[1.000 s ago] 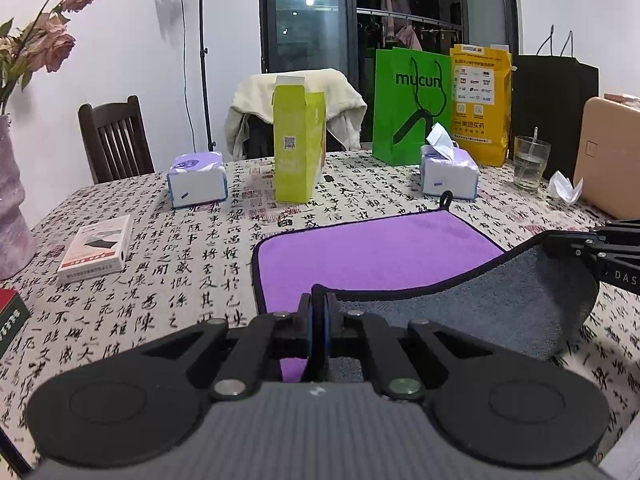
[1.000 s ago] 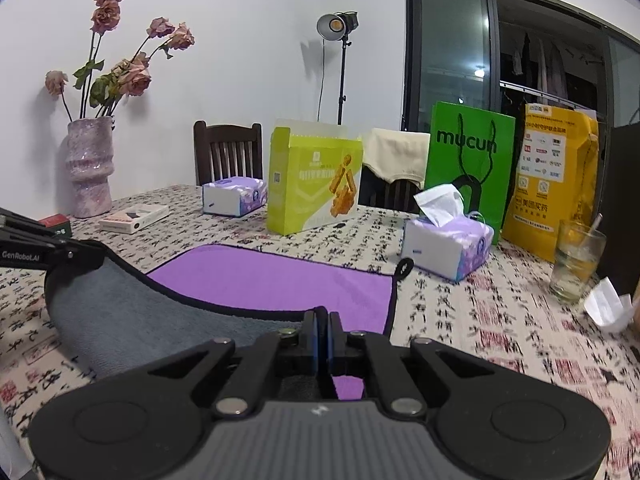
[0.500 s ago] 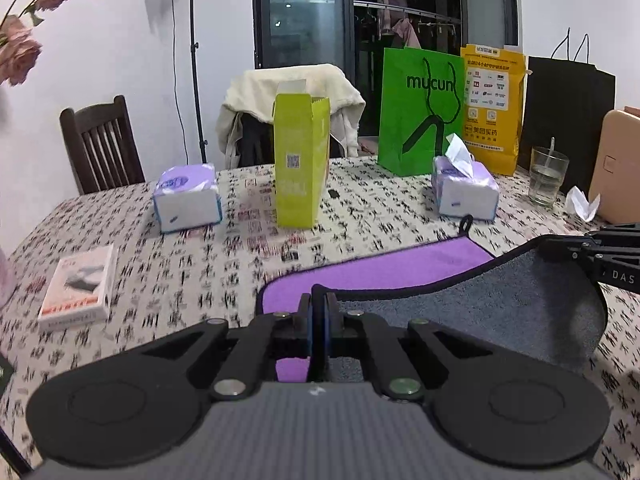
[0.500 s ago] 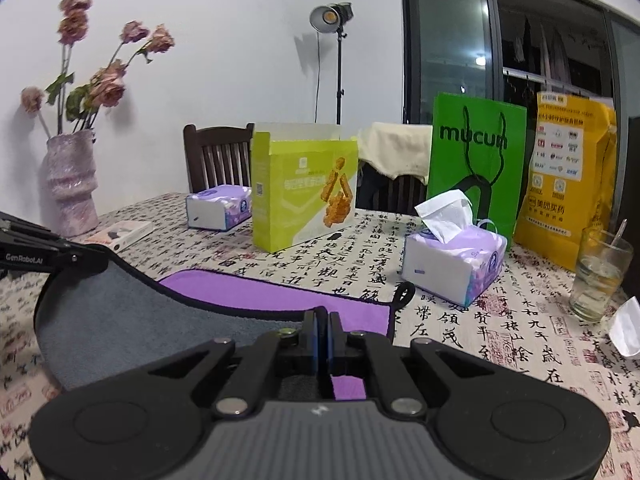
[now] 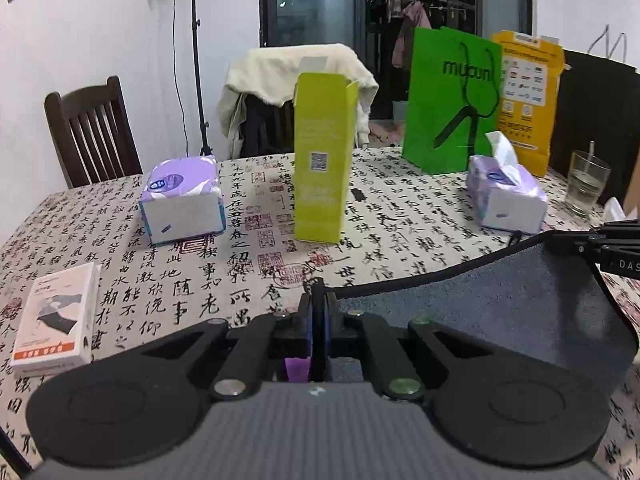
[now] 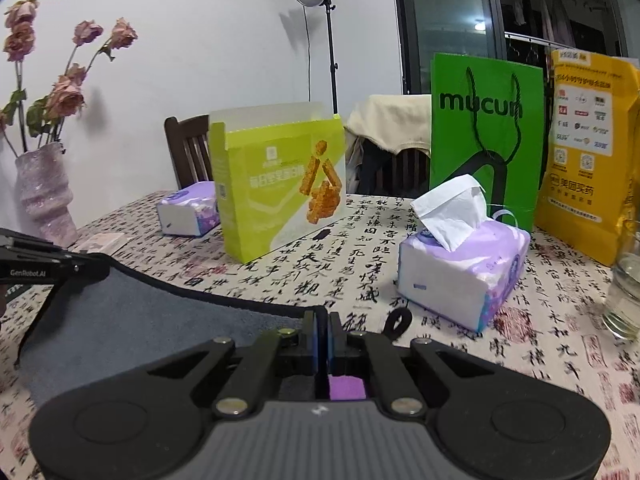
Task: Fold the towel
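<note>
The towel (image 5: 500, 320) is grey on the upturned side, purple underneath, with a black hem. My left gripper (image 5: 319, 312) is shut on one corner of its hem. My right gripper (image 6: 322, 334) is shut on the other corner, and it also shows in the left wrist view (image 5: 600, 248) at the right edge. The towel (image 6: 140, 328) hangs stretched between both grippers, folded over so the grey side covers nearly all the purple. The left gripper shows at the left edge of the right wrist view (image 6: 60, 268). The towel's black loop (image 6: 398, 320) lies beside my right gripper.
On the calligraphy tablecloth (image 5: 248, 248) stand a lime box (image 5: 322, 156), two tissue packs (image 5: 182, 200) (image 6: 460, 268), a green bag (image 5: 448, 100), a yellow bag (image 6: 584, 148), a glass (image 5: 586, 184), a small white box (image 5: 56, 320) and a vase (image 6: 44, 192). Chairs stand behind.
Both grippers have carried the held edge forward over the towel. The purple face, widely visible a second ago, is now almost fully covered by the grey side.
</note>
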Demonstrator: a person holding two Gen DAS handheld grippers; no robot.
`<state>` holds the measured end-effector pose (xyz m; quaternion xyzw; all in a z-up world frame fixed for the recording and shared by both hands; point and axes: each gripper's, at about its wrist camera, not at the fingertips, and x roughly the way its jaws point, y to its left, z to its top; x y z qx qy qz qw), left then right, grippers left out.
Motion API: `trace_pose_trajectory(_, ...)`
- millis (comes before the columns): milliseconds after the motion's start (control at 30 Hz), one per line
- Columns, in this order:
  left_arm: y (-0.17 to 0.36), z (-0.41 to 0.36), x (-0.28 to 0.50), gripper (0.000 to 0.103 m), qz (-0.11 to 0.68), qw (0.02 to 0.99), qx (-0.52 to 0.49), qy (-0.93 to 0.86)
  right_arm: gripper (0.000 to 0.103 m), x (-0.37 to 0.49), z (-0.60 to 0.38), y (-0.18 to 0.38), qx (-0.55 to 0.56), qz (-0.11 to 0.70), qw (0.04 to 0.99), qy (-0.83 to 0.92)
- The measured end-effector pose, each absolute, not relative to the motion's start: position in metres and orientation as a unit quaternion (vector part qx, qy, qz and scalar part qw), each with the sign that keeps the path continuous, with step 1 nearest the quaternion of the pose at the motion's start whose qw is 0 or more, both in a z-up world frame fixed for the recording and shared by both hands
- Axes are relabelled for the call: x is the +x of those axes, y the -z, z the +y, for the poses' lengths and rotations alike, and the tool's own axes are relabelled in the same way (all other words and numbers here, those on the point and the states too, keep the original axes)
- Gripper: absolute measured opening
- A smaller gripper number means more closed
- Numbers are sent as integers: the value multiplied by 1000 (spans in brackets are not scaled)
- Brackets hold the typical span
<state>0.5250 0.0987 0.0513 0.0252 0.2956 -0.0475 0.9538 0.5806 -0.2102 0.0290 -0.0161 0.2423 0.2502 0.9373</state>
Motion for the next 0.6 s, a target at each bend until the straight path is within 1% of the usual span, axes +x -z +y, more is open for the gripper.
trace_pose_trajectory(200, -38, 104, 557, 6, 310, 949, 23, 43, 4, 619, -204, -15, -7, 263, 932, -249)
trace_pose_trajectory(400, -13, 109, 584, 7, 341, 939, 15, 51, 4, 646, -197, 5, -8, 298, 925, -237)
trace_pose_trajectory(467, -7, 113, 588, 8, 348, 936, 9, 49, 7, 650, -197, 12, -5, 310, 922, -234)
trace_pose_trajectory(500, -5, 113, 588, 9, 347, 937, 8, 50, 9, 651, -198, 13, -4, 312, 921, -232)
trace_pose_trajectory(533, -5, 114, 587, 14, 344, 938, 9, 50, 10, 651, -199, 14, -4, 312, 922, -231)
trace_pose_trajectory(567, -5, 115, 587, 21, 343, 938, 9, 47, 10, 651, -199, 14, -2, 311, 922, -232)
trace_pose_trajectory(600, -6, 116, 586, 26, 342, 939, 7, 44, 13, 651, -200, 13, 0, 311, 922, -230)
